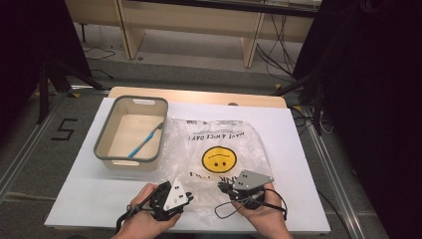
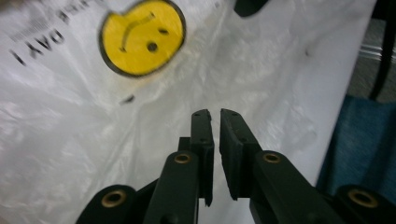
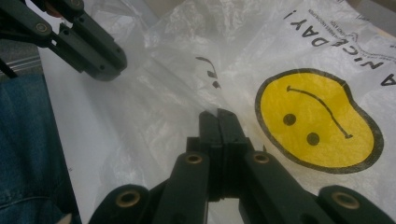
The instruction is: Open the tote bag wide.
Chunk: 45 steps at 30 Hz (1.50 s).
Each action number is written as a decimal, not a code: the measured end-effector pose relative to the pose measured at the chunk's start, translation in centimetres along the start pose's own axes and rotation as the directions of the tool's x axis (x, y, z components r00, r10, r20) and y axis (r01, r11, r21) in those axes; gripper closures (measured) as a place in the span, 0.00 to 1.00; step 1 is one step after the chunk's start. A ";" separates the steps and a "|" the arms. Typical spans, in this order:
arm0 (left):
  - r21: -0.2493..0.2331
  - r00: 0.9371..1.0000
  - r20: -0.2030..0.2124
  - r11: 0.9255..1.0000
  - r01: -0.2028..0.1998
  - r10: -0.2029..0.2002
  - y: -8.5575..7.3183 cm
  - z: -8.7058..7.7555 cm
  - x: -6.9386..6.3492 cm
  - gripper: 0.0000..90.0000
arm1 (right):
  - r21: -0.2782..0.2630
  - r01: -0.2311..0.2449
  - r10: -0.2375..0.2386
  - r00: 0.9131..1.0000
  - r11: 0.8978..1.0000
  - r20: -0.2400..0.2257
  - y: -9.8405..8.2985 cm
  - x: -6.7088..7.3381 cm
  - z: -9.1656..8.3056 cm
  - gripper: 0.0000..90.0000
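A clear plastic bag with a yellow smiley face lies flat on the white table cover. Both grippers are at its near edge. My right gripper has its jaws pressed together at the film. In the right gripper view, creases run up to the tips of this gripper, beside the smiley. My left gripper hovers over the bag. In the left gripper view, its jaws stand a narrow slit apart with nothing seen between them. The left gripper also appears in the right gripper view.
A beige basket with a grey rim stands at the left of the bag, a blue toothbrush lying inside it. The table's near edge is just behind both hands. Blue jeans show below the edge.
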<state>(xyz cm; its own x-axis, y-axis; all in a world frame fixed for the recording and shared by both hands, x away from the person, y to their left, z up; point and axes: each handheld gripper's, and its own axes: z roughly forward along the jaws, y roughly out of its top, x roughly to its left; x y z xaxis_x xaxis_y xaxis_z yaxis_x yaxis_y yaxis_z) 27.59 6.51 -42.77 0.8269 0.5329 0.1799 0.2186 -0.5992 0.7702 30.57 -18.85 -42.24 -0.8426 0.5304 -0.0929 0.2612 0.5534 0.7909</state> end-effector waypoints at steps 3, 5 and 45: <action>-0.060 0.998 -0.054 0.998 -0.032 0.029 0.5 -0.5 0.1 0.86 | -0.007 0.001 -0.001 1.000 1.000 0.006 0.3 0.0 -0.1 1.00; -0.073 0.997 -0.073 0.996 -0.044 0.039 0.7 -0.6 0.2 0.81 | -0.007 0.002 -0.002 1.000 1.000 0.006 0.4 0.0 -0.1 1.00; -0.077 0.988 -0.107 0.992 0.102 -0.110 0.9 2.9 0.5 0.99 | -0.042 0.037 -0.038 0.999 0.998 -0.022 1.7 1.4 -0.3 0.94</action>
<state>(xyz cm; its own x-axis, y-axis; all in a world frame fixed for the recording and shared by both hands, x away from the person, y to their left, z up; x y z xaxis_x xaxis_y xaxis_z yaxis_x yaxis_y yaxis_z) 29.72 4.52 -43.80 0.7374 0.6565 0.1588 0.2610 -0.4938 0.8295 29.65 -17.35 -40.90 -0.8622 0.4946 -0.1092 0.2099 0.5451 0.8117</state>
